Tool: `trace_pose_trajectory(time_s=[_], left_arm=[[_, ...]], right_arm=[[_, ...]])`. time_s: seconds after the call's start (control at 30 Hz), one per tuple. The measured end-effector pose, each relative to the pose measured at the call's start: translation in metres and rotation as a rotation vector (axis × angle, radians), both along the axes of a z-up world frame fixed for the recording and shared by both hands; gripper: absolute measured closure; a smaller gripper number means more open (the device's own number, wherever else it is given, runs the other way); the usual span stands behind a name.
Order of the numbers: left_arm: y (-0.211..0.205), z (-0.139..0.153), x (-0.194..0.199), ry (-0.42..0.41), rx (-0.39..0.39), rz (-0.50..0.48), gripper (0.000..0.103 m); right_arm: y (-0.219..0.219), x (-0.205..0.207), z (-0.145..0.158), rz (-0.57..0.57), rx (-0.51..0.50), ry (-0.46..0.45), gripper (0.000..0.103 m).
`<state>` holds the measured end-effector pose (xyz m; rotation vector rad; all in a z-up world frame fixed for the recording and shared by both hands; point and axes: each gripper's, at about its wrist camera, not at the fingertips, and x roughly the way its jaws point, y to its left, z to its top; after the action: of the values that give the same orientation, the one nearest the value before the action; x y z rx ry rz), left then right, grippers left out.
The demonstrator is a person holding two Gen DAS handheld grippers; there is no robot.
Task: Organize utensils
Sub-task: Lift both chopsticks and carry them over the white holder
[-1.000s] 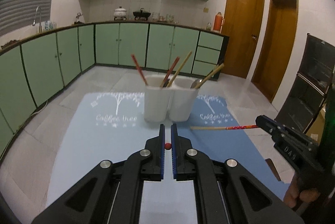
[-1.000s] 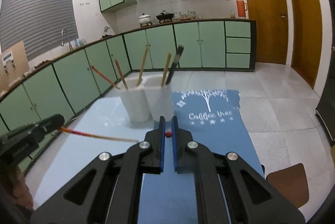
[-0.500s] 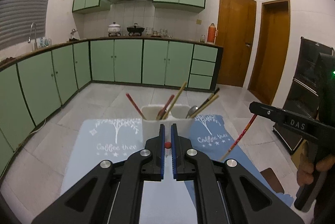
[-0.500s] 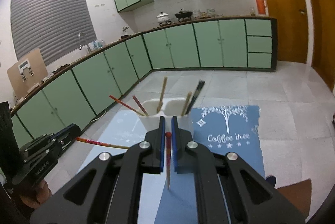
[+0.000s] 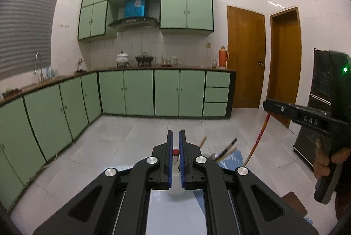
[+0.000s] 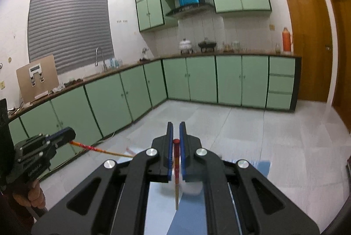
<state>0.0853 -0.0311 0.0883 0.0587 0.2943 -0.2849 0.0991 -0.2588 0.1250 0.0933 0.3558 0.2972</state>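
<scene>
The left gripper [image 5: 176, 140] is clamped on a chopstick [image 5: 175, 151] by its red-capped end. In its own view only that cap shows between the blue pads [image 5: 169, 160]; the right wrist view shows the rest, with the left gripper [image 6: 65, 133] at the left edge and the stick [image 6: 98, 149] running out from it almost level toward the middle, red near the grip and pale wood further on.

The right gripper [image 6: 176, 136] is likewise closed on a second chopstick [image 6: 176, 169]. This one hangs nearly straight down from the pads, tip lowest, over the blue mat [image 6: 193, 213] and a blurred white holder [image 6: 190, 186]. From the left wrist view the same stick [image 5: 257, 138] slants down from the right gripper [image 5: 268, 106] toward the mat's right edge.

The holder [image 5: 176, 190] stands below and just ahead of both grippers, mostly hidden behind the fingers. Only the left view shows what it already holds: a few utensil handles [image 5: 228, 148] leaning out to the right.

What matters for dropping the sticks in, I judge, is that the holder's opening lies beneath the jaws. The right stick's long axis is already upright and looks closer to lined up, so that hand seems better placed; the left stick would need tipping tip-down first. Neither view shows the rim clearly, so exact alignment cannot be told.
</scene>
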Motion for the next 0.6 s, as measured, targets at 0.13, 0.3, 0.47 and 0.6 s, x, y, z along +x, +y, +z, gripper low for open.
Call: trace_pose_trajectory(time_s=[0.13,0.3,0.47,0.6], left_arm=[[-0.007,0.008,0.019,0.008,0.021,-0.025,0.098],[-0.014,0.013,0.049,0.062,0.043,-0.068,0.098],[-0.019,0.016,0.073,0.112,0.069,-0.11,0.098],[-0.022,0.011,0.089,0.157,0.083,-0.13,0.098]], right_arm=[[-0.002,0.021,0.02,-0.021,0.006,-0.042,0.098],[-0.007,0.052,0.03,-0.051,0.004,-0.076,0.098],[-0.017,0.087,0.027,-0.09,0.013,-0.086,0.098],[-0.019,0.11,0.014,-0.104,0.02,-0.066,0.098]])
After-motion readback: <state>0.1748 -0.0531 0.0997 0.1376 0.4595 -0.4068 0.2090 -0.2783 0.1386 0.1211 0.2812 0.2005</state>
